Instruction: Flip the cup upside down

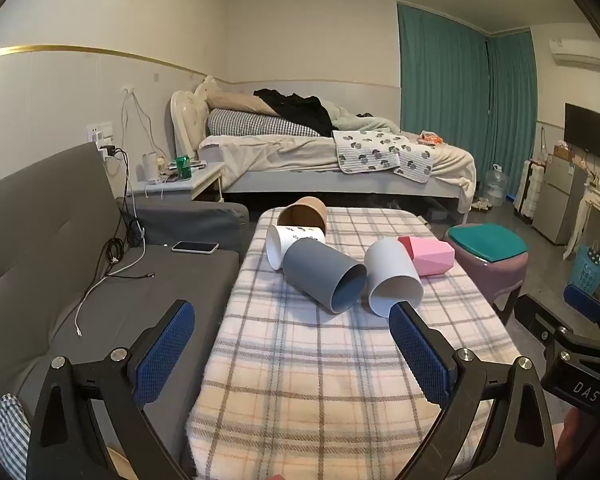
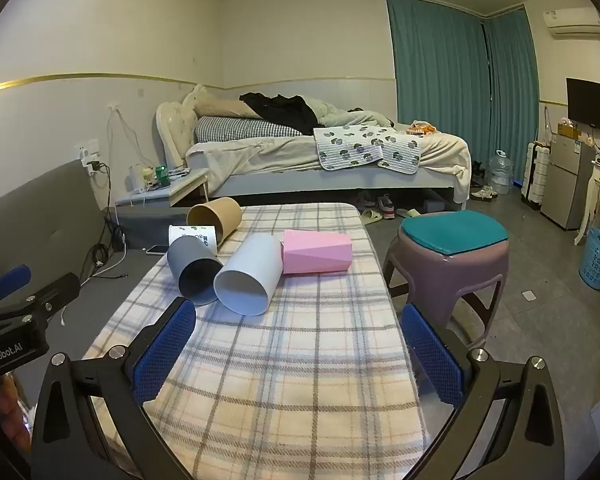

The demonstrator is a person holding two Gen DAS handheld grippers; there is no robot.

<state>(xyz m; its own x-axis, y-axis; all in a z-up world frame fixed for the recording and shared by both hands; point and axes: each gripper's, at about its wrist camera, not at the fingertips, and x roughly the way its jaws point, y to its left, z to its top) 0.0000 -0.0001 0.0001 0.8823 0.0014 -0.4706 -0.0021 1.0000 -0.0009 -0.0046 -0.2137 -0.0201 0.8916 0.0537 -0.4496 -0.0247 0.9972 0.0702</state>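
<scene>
Several cups lie on their sides on a plaid-covered table [image 1: 320, 360]: a dark grey cup [image 1: 324, 276], a light grey-white cup [image 1: 392, 278], a pink faceted cup [image 1: 430, 256], a white printed paper cup [image 1: 294, 244] and a brown paper cup [image 1: 302, 212]. They also show in the right wrist view: grey cup [image 2: 194, 270], white cup [image 2: 248, 280], pink cup [image 2: 316, 250], brown cup [image 2: 214, 216]. My left gripper [image 1: 292, 320] is open and empty, short of the cups. My right gripper [image 2: 298, 320] is open and empty, near the white cup's mouth.
A grey sofa [image 1: 60, 240] with a phone [image 1: 195, 247] and cables stands left of the table. A purple stool with a teal cushion [image 2: 452, 248] stands to the right. A bed [image 1: 340, 156] lies behind.
</scene>
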